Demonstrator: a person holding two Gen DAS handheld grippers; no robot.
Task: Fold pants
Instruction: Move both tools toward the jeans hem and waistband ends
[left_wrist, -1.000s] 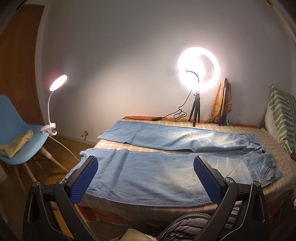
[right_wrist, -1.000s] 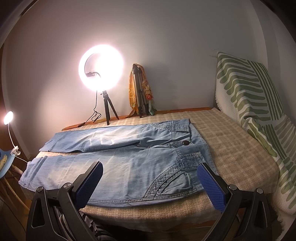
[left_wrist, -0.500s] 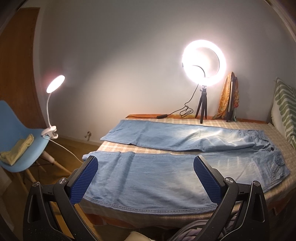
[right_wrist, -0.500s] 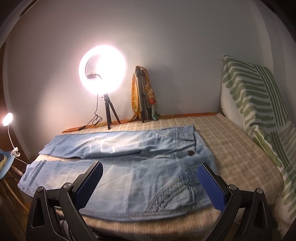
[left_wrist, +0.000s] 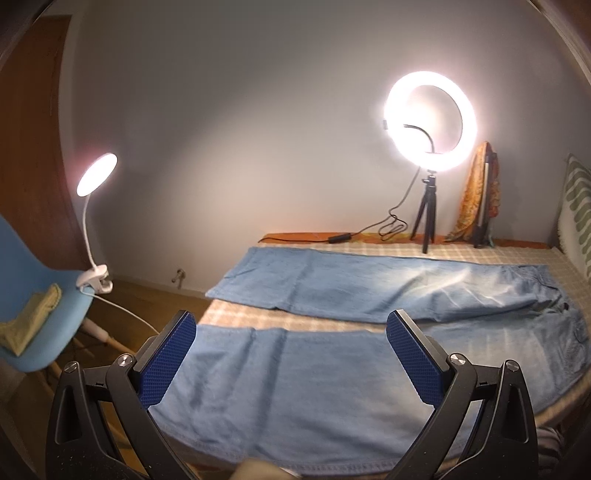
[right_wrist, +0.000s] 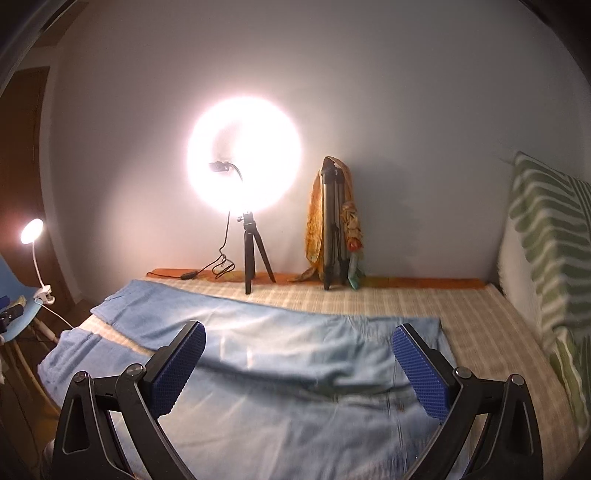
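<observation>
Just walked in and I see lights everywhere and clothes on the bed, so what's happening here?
A person holding a gripper in each hand is about to fold a pair of light blue jeans spread flat on the checked bedcover, legs apart. The left gripper hangs open above the near leg, and the right gripper hangs open above the waist end. Neither grips the denim yet. A ring light on a small tripod and a clip lamp on a blue chair light the scene.

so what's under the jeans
The jeans lie spread flat on a checked bedcover, which shows between the two legs and beyond the waist. Whatever lies beneath the denim itself is covered.
</observation>
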